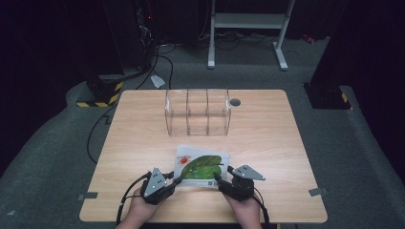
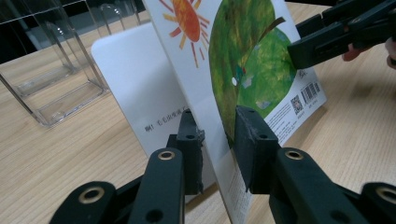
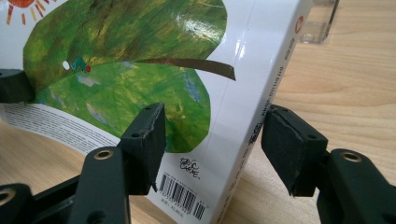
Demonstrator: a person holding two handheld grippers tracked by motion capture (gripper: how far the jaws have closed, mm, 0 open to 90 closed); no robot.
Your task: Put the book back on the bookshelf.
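Observation:
A picture book (image 1: 200, 166) with a green leaf and an orange sun on its cover lies near the table's front edge. In the left gripper view, my left gripper (image 2: 218, 126) is shut on the book's cover (image 2: 243, 60), which stands lifted off the white page (image 2: 130, 70) beneath. My left gripper (image 1: 176, 180) holds the book's near left corner. My right gripper (image 1: 220, 179) is at the near right corner. In the right gripper view it (image 3: 212, 126) is open, one jaw over the cover (image 3: 140, 60), the other beside the spine (image 3: 261, 79).
A clear acrylic organizer (image 1: 197, 112) with three compartments stands behind the book at the table's middle back. A small grey round grommet (image 1: 235, 102) sits to its right. The wooden table (image 1: 286, 152) has bare room on both sides.

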